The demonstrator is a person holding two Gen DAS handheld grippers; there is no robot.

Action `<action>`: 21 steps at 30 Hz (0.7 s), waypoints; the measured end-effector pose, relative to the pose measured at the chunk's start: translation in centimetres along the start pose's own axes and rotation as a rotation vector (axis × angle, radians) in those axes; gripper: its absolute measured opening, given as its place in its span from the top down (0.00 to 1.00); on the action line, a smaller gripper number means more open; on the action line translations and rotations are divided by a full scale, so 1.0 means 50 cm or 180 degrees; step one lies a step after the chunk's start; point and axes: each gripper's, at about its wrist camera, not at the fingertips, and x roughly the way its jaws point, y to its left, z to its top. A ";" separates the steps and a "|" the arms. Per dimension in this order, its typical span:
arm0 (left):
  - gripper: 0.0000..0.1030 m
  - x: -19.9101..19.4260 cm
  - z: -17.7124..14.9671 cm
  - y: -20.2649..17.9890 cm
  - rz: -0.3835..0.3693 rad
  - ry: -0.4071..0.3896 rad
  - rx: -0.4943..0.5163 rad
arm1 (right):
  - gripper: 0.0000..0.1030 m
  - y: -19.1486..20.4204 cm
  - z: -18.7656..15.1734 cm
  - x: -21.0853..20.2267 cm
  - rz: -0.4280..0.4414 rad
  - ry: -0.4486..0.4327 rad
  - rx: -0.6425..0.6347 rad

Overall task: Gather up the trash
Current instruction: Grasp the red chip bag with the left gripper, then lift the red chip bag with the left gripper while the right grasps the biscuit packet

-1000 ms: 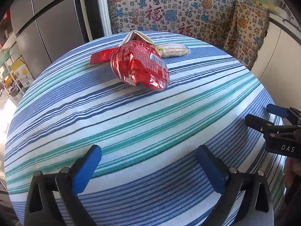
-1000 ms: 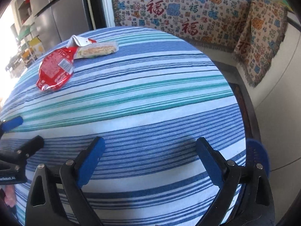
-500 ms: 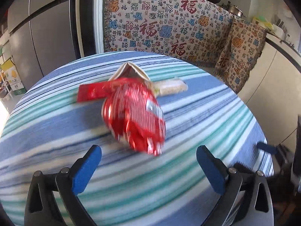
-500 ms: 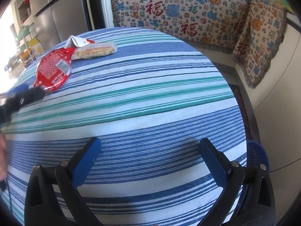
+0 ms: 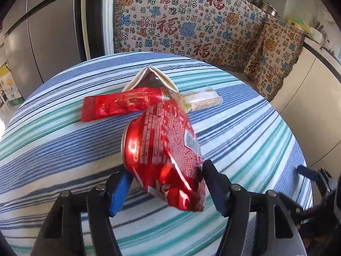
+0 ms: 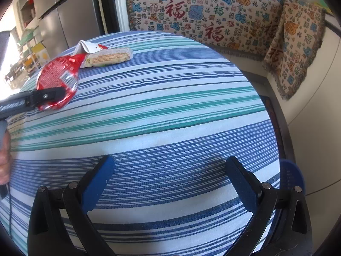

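Note:
A crumpled shiny red snack bag (image 5: 164,151) lies on the striped tablecloth (image 5: 245,128); it also shows in the right wrist view (image 6: 57,79). Behind it lie a flat red wrapper (image 5: 115,104), a white folded carton (image 5: 151,79) and a pale wrapped snack bar (image 5: 202,100). My left gripper (image 5: 165,186) has its jaws on both sides of the red bag's near end, closing in; whether they press it I cannot tell. My right gripper (image 6: 168,181) is open and empty over the near right of the table.
The round table edge drops off at the right (image 6: 275,128). A patterned cloth (image 5: 191,25) hangs behind the table. A grey fridge (image 5: 42,32) stands at the back left. A blue basket (image 6: 292,177) sits on the floor beside the table at right.
My left gripper has moved forward to the red bag and its jaws have narrowed around it. The right gripper has barely moved.

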 end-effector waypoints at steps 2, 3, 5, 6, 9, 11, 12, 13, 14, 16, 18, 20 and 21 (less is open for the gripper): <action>0.40 -0.031 -0.022 0.022 -0.0041 0.0014 0.0020 | 0.00 0.000 -0.001 0.000 0.0000 0.0000 0.0000; 0.41 -0.045 -0.032 0.034 -0.0035 0.0014 0.0024 | 0.00 0.000 -0.001 -0.001 -0.0001 0.0000 0.0000; 0.43 -0.074 -0.055 0.061 -0.0032 0.0006 0.0023 | 0.00 0.000 -0.001 -0.001 -0.0001 0.0000 0.0000; 0.43 -0.088 -0.068 0.072 -0.0036 0.0014 0.0008 | 0.00 -0.001 -0.001 0.000 -0.0001 0.0000 -0.0002; 0.43 -0.114 -0.097 0.088 -0.0004 0.0022 -0.0003 | 0.00 -0.001 -0.002 -0.001 0.0001 -0.0001 0.0000; 0.42 -0.119 -0.106 0.085 0.0057 0.0039 0.0030 | 0.01 -0.002 -0.002 -0.001 -0.0001 -0.0005 -0.0004; 0.41 -0.119 -0.111 0.084 0.0080 0.0038 0.0050 | 0.01 0.001 -0.001 0.000 0.0018 -0.0023 -0.0035; 0.37 -0.118 -0.114 0.082 0.0119 0.0033 0.0072 | 0.01 0.003 0.000 0.001 0.0037 -0.0029 -0.0048; 0.34 -0.116 -0.115 0.082 0.0179 0.0030 0.0092 | 0.01 0.007 0.000 0.000 0.0055 -0.0033 -0.0057; 0.25 -0.105 -0.117 0.081 0.0278 0.0025 0.0113 | 0.01 0.014 0.006 0.003 0.0095 -0.0017 -0.0080; 0.22 -0.098 -0.122 0.083 0.0313 0.0007 0.0110 | 0.02 0.022 0.020 0.008 0.0137 0.0028 -0.0095; 0.19 -0.090 -0.123 0.085 0.0337 -0.0004 0.0109 | 0.02 0.035 0.047 0.013 0.0178 0.0043 -0.0125; 0.17 -0.087 -0.122 0.084 0.0361 -0.0002 0.0112 | 0.03 0.041 0.063 0.014 0.0206 0.0029 -0.0122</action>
